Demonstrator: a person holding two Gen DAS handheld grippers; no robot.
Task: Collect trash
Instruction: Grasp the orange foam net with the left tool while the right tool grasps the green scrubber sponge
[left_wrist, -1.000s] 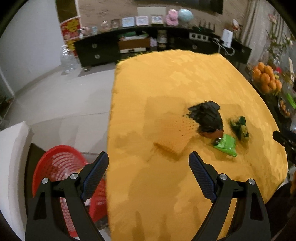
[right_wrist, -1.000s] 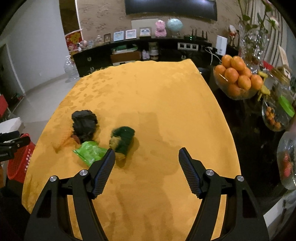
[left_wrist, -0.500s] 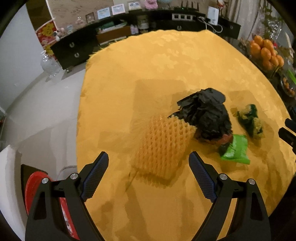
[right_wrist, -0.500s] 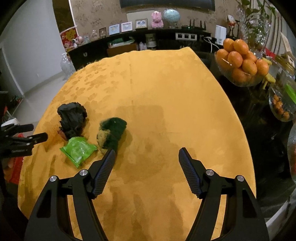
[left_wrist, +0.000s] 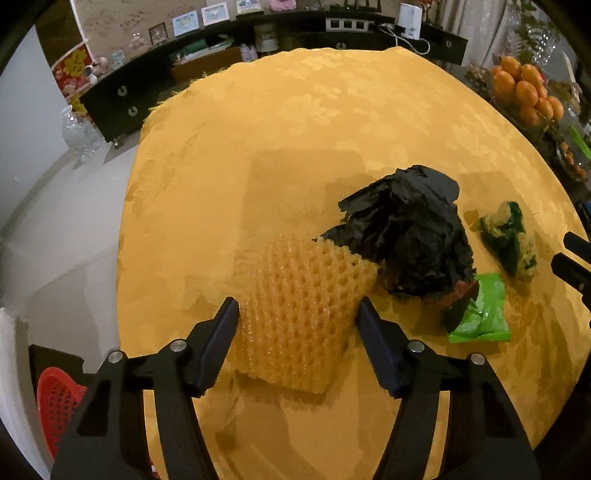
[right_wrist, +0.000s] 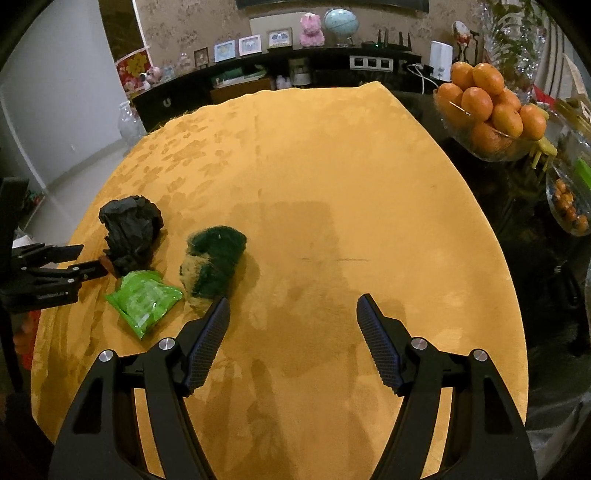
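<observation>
An orange foam fruit net (left_wrist: 299, 321) lies on the yellow tablecloth (left_wrist: 295, 129) between the fingers of my left gripper (left_wrist: 297, 304). Its jaws are closing, and both pads touch the net's sides. Right of the net are a crumpled black bag (left_wrist: 406, 232), a green wrapper (left_wrist: 480, 314) and a green-and-yellow scrub pad (left_wrist: 509, 236). My right gripper (right_wrist: 293, 302) hovers open over bare cloth, with the scrub pad (right_wrist: 212, 258) just beyond its left fingertip. The wrapper (right_wrist: 144, 299) and black bag (right_wrist: 131, 229) lie further left, next to the left gripper (right_wrist: 85, 262).
A red perforated basket (left_wrist: 59, 406) stands on the floor below the table's left edge, beside a white seat. A glass bowl of oranges (right_wrist: 491, 107) and other glass dishes stand on the dark table to the right. A black sideboard (right_wrist: 295, 74) runs along the back wall.
My left gripper came down and forward over the foam net, and its jaws narrowed until they met the net's sides. The right gripper sank slightly toward the cloth and stayed open.
</observation>
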